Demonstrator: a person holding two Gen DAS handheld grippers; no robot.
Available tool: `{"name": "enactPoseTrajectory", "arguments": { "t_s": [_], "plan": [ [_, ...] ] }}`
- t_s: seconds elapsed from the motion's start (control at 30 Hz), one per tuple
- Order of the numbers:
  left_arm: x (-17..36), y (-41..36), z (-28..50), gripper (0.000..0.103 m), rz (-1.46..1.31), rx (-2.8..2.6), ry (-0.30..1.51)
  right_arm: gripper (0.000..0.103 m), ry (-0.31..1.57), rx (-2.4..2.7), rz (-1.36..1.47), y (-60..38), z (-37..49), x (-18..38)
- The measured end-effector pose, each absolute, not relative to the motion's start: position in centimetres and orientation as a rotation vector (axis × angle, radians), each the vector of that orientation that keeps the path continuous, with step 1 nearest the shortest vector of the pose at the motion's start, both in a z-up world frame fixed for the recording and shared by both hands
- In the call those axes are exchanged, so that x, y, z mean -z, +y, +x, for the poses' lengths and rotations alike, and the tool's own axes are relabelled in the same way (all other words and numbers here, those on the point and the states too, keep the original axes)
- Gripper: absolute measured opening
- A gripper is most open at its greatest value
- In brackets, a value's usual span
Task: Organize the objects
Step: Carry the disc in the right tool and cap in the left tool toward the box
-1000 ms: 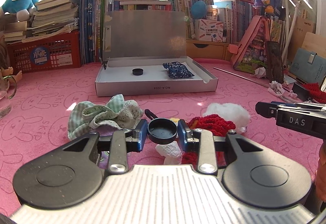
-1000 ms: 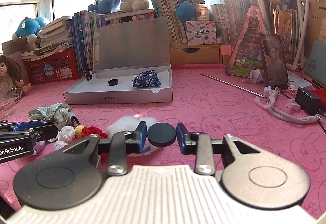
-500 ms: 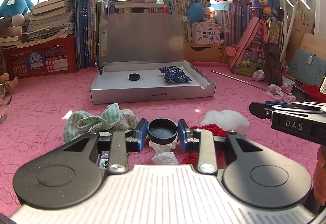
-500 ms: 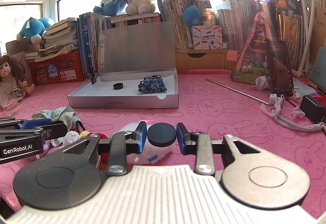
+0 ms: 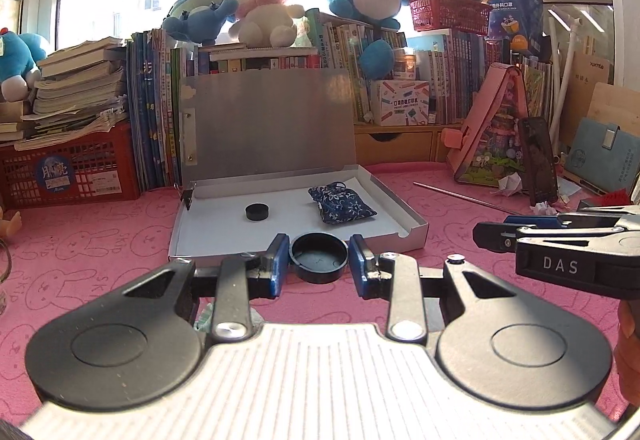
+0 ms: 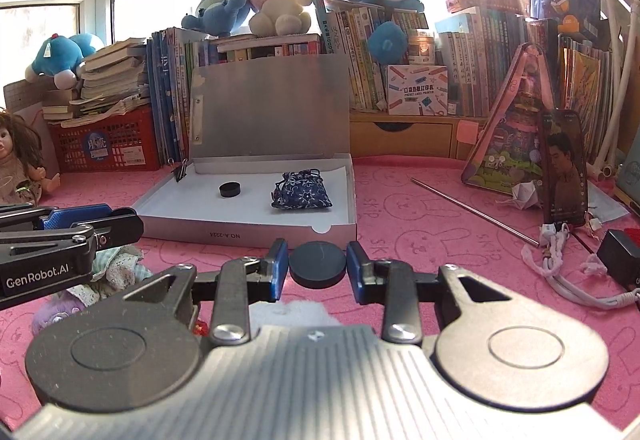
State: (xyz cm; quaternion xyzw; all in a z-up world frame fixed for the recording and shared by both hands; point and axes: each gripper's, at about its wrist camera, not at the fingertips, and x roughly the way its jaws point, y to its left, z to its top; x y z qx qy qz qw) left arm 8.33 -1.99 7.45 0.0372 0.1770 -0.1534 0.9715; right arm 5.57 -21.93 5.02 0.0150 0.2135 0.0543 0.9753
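Observation:
My left gripper (image 5: 319,260) is shut on a black round cap (image 5: 319,257) whose hollow side faces up. My right gripper (image 6: 317,266) is shut on a flat black disc (image 6: 317,263). Both hang above the pink cloth, just in front of the open silver box (image 5: 414,230) (image 6: 248,234). Inside the box lie another black disc (image 5: 257,211) (image 6: 229,189) and a blue floral pouch (image 5: 341,203) (image 6: 301,191). In the left wrist view the right gripper's fingers (image 5: 520,228) show at the right; in the right wrist view the left gripper's fingers (image 6: 76,218) show at the left.
A green checked cloth (image 6: 116,268), a purple fluffy thing (image 6: 60,310) and a white fluffy thing (image 6: 292,312) lie under the grippers. A metal rod (image 6: 472,210), a white cable (image 6: 568,276), a black adapter (image 6: 620,256) and a phone (image 6: 564,168) are at the right. Books, red crates and plush toys line the back.
Both grippers have risen and moved toward the silver box, each still holding its black piece. The clutter on the cloth has slid beneath them and out of view.

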Motion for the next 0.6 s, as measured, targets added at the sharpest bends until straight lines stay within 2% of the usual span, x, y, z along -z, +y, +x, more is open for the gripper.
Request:
{"name": "enactPoseTrajectory", "arguments": {
  "t_s": [0.4, 0.6],
  "plan": [
    [-9.3, -2.4, 16.3, 0.038, 0.037, 0.273, 0.426, 0.037, 0.464, -0.145, 0.106, -22.8, 12.4, -6.9],
    [-9.6, -2.9, 21.7, 0.038, 0.008, 0.257, 0.494, 0.037, 0.556, -0.151, 0.163, -23.5, 17.1, -7.1]
  ]
}}
